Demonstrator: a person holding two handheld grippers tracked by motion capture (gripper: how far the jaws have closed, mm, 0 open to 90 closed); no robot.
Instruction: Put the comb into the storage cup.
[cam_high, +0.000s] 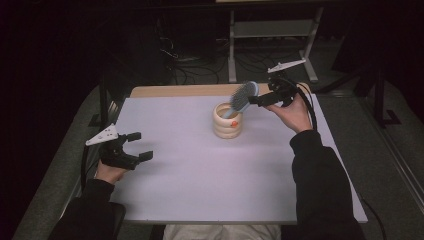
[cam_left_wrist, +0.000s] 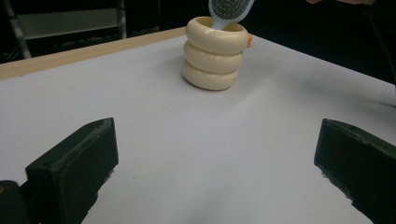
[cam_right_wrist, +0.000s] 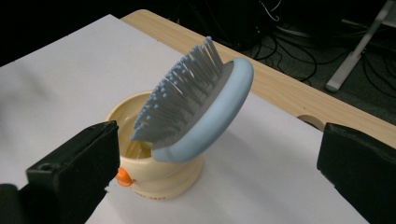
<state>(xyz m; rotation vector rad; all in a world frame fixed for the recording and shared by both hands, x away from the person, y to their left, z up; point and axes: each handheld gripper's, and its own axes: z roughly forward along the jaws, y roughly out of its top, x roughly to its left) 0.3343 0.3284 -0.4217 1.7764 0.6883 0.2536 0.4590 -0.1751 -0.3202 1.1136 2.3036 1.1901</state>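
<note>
My left gripper hung low over the near left of the white table, jaws spread wide with nothing between them. Farther out, past the middle of the table, stood the cream ribbed cup, three stacked rings with a small orange knob at its side. The blue hairbrush sat in it handle down, its head sticking up over the rim and leaning toward my right gripper. In the right gripper view the brush lay between my jaws, but they stood fully apart and touched nothing, so the brush rested on the cup alone.

I judged the brush light and stiff, its plastic back smooth and likely slippery, the bristles springy and poor to pinch. The firmer hold would be across the edges of the head, or the handle once it was clear. The cup looked light enough to tip if the leaning brush were nudged.
</note>
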